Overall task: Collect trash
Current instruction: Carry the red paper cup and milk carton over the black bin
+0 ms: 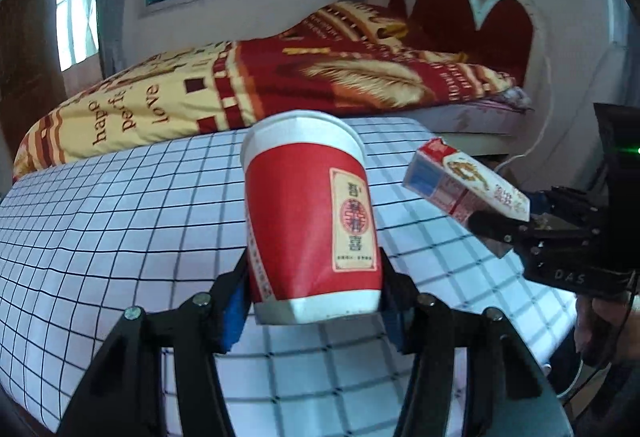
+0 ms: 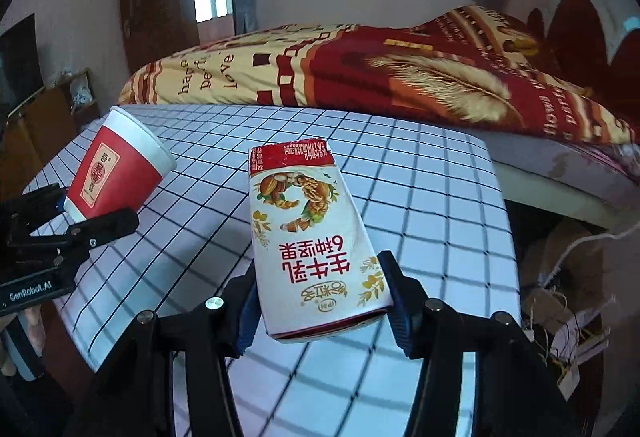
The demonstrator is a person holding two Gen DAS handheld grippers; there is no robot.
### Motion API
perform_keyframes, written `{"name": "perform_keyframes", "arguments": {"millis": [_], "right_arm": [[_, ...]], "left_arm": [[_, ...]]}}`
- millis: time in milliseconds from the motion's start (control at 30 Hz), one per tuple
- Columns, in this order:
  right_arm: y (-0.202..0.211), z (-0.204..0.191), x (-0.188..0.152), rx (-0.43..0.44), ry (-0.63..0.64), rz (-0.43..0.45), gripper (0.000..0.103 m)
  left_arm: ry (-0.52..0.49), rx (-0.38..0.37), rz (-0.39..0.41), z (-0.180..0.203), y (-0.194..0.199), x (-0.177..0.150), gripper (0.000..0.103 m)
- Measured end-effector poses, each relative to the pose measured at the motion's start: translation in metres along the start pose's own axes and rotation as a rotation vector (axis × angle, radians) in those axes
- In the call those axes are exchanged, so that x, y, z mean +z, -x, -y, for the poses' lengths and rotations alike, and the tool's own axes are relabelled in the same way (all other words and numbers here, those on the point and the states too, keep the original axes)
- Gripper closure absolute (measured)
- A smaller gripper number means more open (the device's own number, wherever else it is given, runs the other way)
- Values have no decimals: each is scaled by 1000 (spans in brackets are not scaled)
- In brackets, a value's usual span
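Observation:
A red paper cup with a white rim and a gold label hangs above the checked table, and my left gripper is shut on its base, blue pads pressing both sides. The same cup shows at the left of the right wrist view, held in the left gripper. A white milk carton with a red torn top and printed nuts is clamped at its bottom end by my right gripper. That carton and the right gripper appear at the right edge of the left wrist view.
Below both grippers lies a table with a white cloth checked in black lines. Behind it stands a bed with a red and yellow quilt and a red headboard. Cables and clutter lie on the floor right of the table. A person's hand holds the right gripper.

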State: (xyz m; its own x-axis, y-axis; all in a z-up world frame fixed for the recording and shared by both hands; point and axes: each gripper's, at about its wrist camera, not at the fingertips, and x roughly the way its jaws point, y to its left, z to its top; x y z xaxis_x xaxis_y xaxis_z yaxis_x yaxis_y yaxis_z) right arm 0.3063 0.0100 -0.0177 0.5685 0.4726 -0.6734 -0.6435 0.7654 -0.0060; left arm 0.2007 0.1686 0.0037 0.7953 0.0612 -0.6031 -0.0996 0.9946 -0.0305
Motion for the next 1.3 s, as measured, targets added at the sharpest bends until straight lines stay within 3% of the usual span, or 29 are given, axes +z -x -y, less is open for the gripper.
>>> {"name": "perform_keyframes", "arguments": {"millis": [267,667,1300], "right_arm": [[72,16,-41,-47,-51,42,47],[167,60,-107,-148,-146,86,47],[234,148,-195,-304,-333,78,47]], "left_arm": [[-48,-66,43,51,37,-16,46],[-115,-176,45,124,62,-41,47],[-261,-339,6,235,68,-63,46]]}}
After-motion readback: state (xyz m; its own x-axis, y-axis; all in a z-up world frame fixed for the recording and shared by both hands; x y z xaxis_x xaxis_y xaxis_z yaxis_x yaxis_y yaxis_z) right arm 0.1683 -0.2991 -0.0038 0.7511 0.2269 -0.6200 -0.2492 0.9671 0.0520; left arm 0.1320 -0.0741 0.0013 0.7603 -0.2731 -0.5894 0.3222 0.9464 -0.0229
